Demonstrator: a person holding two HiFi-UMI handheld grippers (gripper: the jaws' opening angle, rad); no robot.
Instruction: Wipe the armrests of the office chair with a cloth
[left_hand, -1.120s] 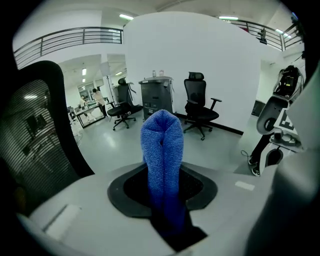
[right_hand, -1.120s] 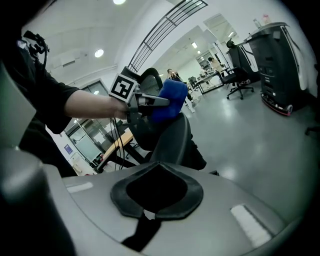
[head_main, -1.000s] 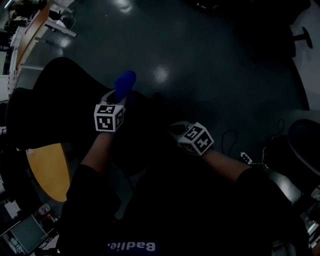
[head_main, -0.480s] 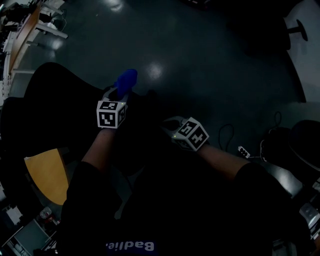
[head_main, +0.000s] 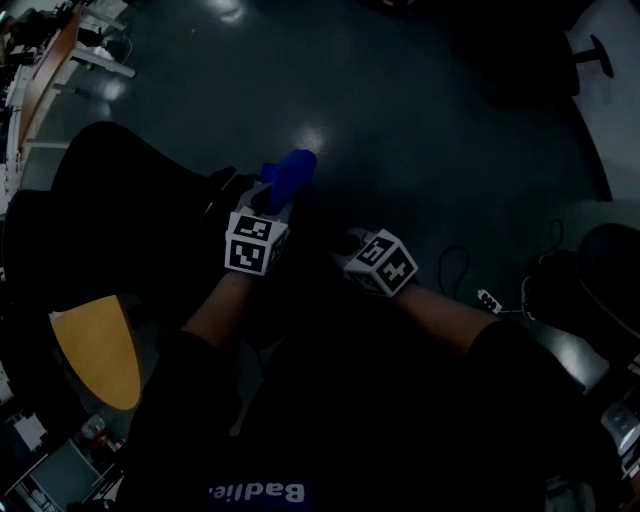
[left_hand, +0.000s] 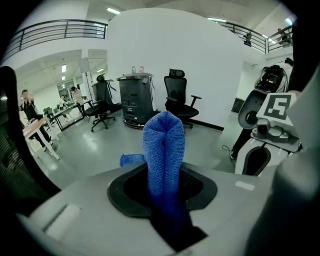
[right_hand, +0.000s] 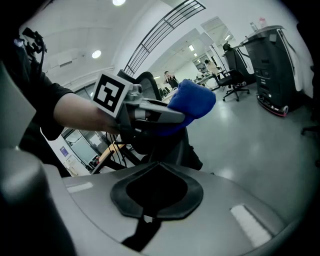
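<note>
The left gripper (left_hand: 165, 187) is clamped on the blue cloth (left_hand: 163, 145), which stands up from its jaws in the air beside the dark chair (head_main: 110, 210), touching nothing I can see. The right gripper (right_hand: 156, 192) is closed and empty. I can't pick out an armrest, so the wiping seems still ahead. Since half a second ago the cloth has swung right, toward the right gripper.

Office/lab hall w/ desks (left_hand: 64, 113), 2 office chairs (left_hand: 180, 96), mezz. railing (left_hand: 55, 31), grey floor (left_hand: 97, 145).
</note>
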